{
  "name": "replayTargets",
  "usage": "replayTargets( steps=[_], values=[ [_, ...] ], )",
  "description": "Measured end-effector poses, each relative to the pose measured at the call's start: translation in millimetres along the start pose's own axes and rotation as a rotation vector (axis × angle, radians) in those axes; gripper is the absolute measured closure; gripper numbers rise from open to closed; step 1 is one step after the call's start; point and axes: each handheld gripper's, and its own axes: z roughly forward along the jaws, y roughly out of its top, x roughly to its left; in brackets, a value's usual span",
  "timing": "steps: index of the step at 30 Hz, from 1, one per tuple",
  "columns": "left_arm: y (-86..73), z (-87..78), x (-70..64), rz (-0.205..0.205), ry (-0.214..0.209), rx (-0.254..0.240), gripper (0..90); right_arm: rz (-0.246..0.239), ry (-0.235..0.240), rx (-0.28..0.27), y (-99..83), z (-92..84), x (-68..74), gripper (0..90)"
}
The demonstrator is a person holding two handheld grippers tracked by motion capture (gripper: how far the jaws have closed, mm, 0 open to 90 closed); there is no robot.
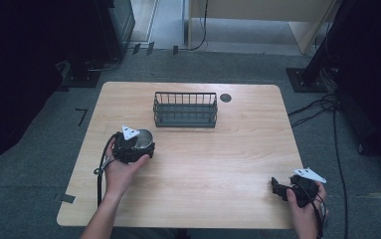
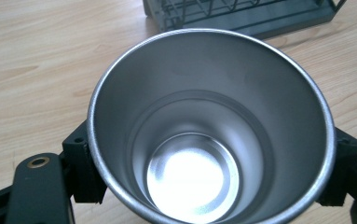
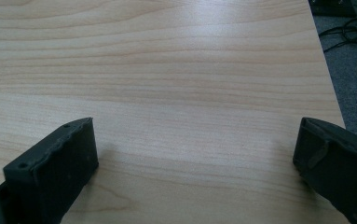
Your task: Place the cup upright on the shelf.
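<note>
I have the left tool (image 1: 139, 144) clamped on the steel cup (image 2: 209, 126) near the bench's (image 1: 218, 164) left edge, mouth up, ready for the wire basket (image 1: 185, 109) at the far edge. My right tool (image 3: 195, 163) waits open, near corner.

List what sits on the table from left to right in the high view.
Left gripper holding the metal cup → wire basket → dark round grommet → right gripper.
</note>
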Motion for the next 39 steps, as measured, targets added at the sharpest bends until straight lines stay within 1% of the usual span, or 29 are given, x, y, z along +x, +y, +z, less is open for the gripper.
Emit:
replayTargets(
  steps=[4,5,7,9,11,15,20,25,33,38,39],
  values=[
    [6.0,1.1,-2.0,0.003,-0.010,0.000,19.2,0.000,0.000,0.000,0.0,0.0,0.0,0.0],
    [9.9,2.3,-3.7,0.003,-0.015,-0.001,19.2,0.000,0.000,0.000,0.0,0.0,0.0,0.0],
    [13.9,3.1,-4.9,0.013,-0.018,0.002,19.2,0.000,0.000,0.000,0.0,0.0,0.0,0.0],
    [17.7,4.0,-6.4,0.015,-0.024,0.002,19.2,0.000,0.000,0.000,0.0,0.0,0.0,0.0],
    [19.6,4.1,-6.9,0.018,-0.023,0.005,19.2,0.000,0.000,0.000,0.0,0.0,0.0,0.0],
    [29.1,5.6,-10.2,0.034,-0.026,0.004,19.2,0.000,0.000,0.000,0.0,0.0,0.0,0.0],
    [36.5,5.5,-11.1,0.032,-0.031,0.000,19.2,0.000,0.000,0.000,0.0,0.0,0.0,0.0],
    [45.8,9.2,-11.7,0.037,-0.032,0.003,19.2,0.000,0.000,0.000,0.0,0.0,0.0,0.0],
    [59.2,9.8,-13.6,0.046,-0.033,-0.004,19.2,0.000,0.000,0.000,0.0,0.0,0.0,0.0],
    [70.2,13.8,-16.5,0.046,-0.046,-0.007,19.2,0.000,0.000,0.000,0.0,0.0,0.0,0.0],
    [70.2,13.8,-16.5,0.046,-0.046,-0.007,19.2,0.000,0.000,0.000,0.0,0.0,0.0,0.0]
  ],
)
